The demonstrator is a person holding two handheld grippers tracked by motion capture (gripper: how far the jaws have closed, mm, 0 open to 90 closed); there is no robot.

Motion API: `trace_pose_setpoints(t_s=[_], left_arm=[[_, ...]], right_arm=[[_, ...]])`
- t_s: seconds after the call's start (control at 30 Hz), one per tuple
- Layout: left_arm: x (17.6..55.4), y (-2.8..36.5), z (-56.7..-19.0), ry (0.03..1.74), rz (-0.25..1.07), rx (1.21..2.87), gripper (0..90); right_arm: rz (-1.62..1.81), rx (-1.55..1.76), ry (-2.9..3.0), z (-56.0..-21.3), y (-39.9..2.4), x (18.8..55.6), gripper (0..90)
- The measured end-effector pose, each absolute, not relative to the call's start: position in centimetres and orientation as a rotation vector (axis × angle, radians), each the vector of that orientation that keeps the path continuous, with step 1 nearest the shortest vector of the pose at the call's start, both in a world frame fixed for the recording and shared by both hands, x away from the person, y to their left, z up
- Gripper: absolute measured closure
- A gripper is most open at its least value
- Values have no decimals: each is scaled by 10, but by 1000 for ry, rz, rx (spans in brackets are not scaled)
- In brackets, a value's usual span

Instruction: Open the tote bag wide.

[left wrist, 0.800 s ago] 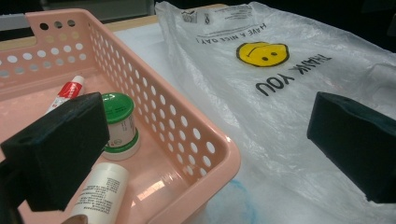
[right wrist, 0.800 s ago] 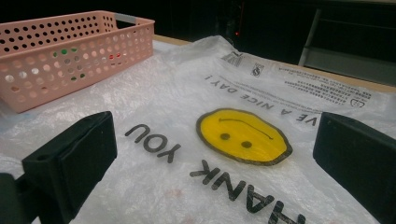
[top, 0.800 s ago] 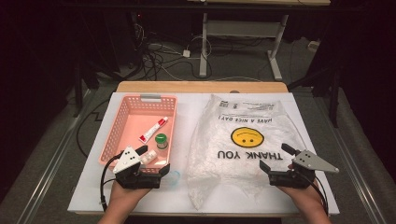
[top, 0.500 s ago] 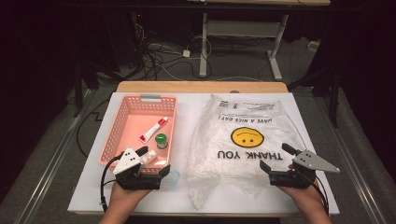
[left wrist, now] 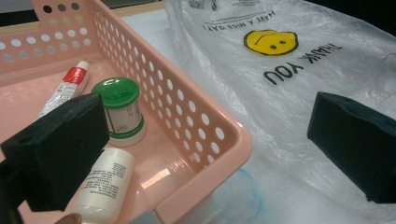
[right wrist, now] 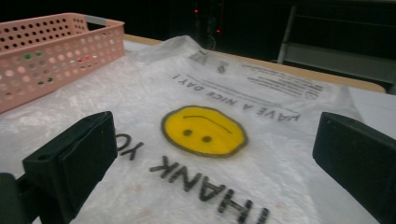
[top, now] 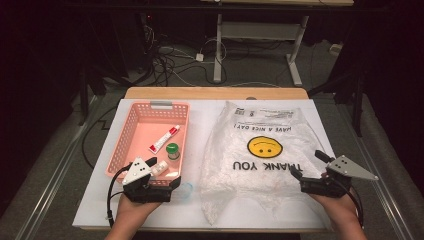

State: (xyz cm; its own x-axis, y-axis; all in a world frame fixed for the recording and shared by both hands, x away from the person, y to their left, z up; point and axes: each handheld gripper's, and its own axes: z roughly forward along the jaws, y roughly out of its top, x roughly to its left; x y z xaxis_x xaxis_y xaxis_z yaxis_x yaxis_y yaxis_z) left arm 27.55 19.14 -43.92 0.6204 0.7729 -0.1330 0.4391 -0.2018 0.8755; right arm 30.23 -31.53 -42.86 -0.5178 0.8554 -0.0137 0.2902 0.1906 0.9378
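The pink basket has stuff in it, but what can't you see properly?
- White bottle: left gripper view, its top sits behind the left gripper's near jaw; label print too small to read.
- Red-and-white tube: high view, lettering too small.
- Green-capped jar: label partly behind that jaw.
- Pink basket: right gripper view, contents show as blurred specks through the holes.

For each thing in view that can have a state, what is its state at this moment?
Left tongs: open, holding nothing, at the near corner of the basket.
Right tongs: open, holding nothing, over the bag's right edge.
Plastic bag: lying flat on the table, print upside down from the person's side.
Pink basket: upright, three items inside.
Tube: lying down, capped.
Green-lidded jar: upright, lid on.
White bottle: lying on its side.
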Motion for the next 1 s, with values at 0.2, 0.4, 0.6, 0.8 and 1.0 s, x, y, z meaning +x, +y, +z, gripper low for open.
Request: trace_pose_setpoints(t_s=[0.2, 0.4, 0.6, 0.8, 1.0], left_arm=[[274, 192, -438, 973, 438, 1828, 0], [274, 193, -438, 972, 423, 1824, 0], [275, 193, -439, 985, 416, 1831, 0], [276, 195, -438, 990, 418, 1821, 0], [276, 194, -439, 984, 409, 1834, 0]], right_arm=[[1272, 1148, 1896, -429, -341, 307, 26], [1190, 1236, 1885, -435, -365, 311, 83], [1092, 1350, 1899, -448, -386, 317, 186], [1004, 1422, 1951, -460, -391, 321, 275], [1030, 1518, 1942, -466, -401, 326, 393]])
